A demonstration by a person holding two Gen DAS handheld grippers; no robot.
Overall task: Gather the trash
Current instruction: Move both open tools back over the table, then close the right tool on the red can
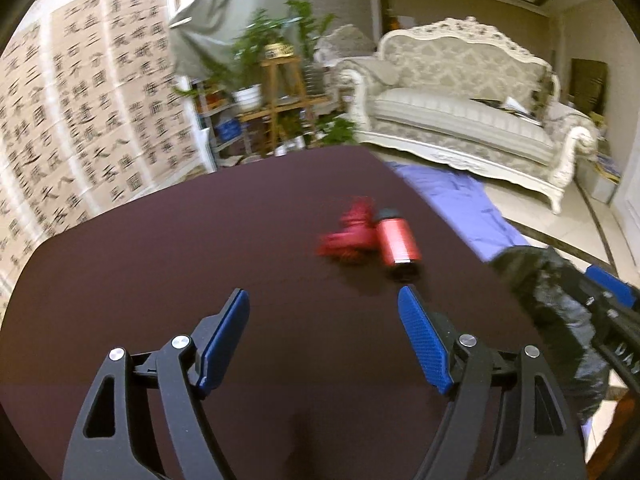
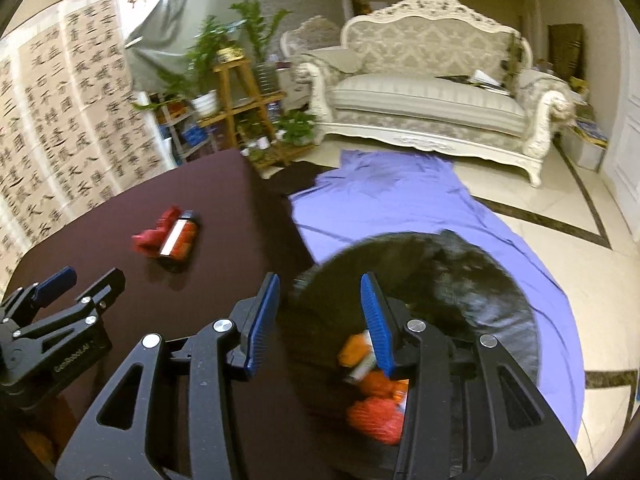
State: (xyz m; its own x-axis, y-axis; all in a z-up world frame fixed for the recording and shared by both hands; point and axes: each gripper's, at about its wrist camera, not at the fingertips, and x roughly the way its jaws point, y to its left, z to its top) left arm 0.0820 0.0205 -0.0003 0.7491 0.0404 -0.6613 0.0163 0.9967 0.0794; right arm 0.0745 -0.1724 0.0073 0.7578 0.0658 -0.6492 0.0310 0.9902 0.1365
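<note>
1. Trash left to collect sits on the dark worktop: a red can lying on its side, with a crumpled red wrapper touching it at the can's nine o'clock. From the left tongs the pair lies toward one o'clock, near but not reached.
2. The black bin bag hangs open just off the worktop's right edge, over a purple cloth spread on the floor. I judge it sits there so scraps can drop straight off the edge. Orange pieces already lie in it.
3. The left tongs are spread wide with nothing between the pads, angled down over bare worktop; that looks like a readying for the can.
4. The right tongs stand partly parted, grasping nothing. They straddle the bag's near rim: the left pad over the worktop's edge, the right pad over the bag's mouth. Whether a pad touches the rim I cannot tell.
5. Both point forward and downward, side by side, the left set at nine o'clock of the right.
</note>
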